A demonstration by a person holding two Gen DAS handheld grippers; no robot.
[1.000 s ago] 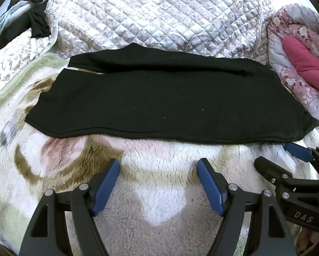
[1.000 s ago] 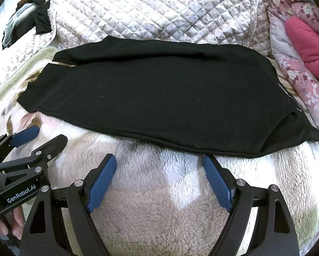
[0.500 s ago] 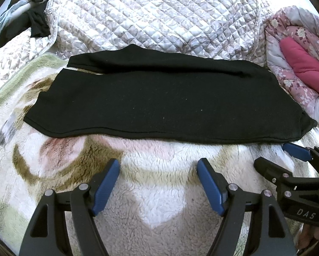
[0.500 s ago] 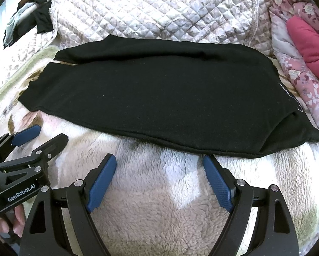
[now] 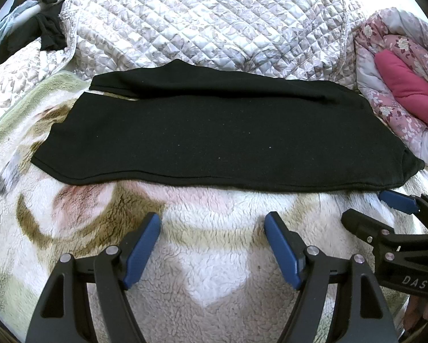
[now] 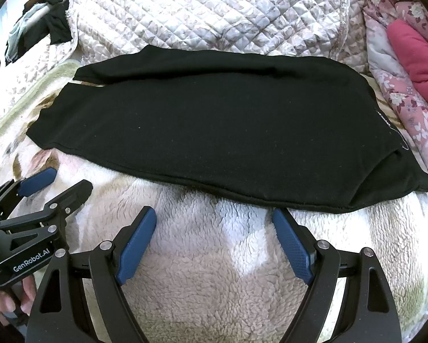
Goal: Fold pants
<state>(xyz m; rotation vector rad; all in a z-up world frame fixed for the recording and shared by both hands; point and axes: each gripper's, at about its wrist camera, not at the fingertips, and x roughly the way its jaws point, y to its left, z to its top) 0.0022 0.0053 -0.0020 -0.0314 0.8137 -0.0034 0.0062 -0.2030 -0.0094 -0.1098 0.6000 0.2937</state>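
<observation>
The pants [image 5: 222, 140] are lying flat across the fleece blanket [image 5: 214, 280] on the bed, legs stacked one on the other, the long hem edge running along the blanket's near side and the quilt [image 5: 214, 20] rising behind. The waist end appears to be at the right, beside the floral bedding [image 6: 396, 91]; the leg cuffs are pointing toward the blanket's left edge.

The left gripper [image 5: 212, 245] and right gripper [image 6: 214, 241] are both hovering just short of the near hem, jaws spread wide, gripping nothing.

Judgement: the lengthwise fold looks done, and the crosswise fold is not yet started. The next move is calling for each gripper to be pinching both layers at one end, likely the cuffs, then carrying that end over toward the waist without dragging the lower layer.
</observation>
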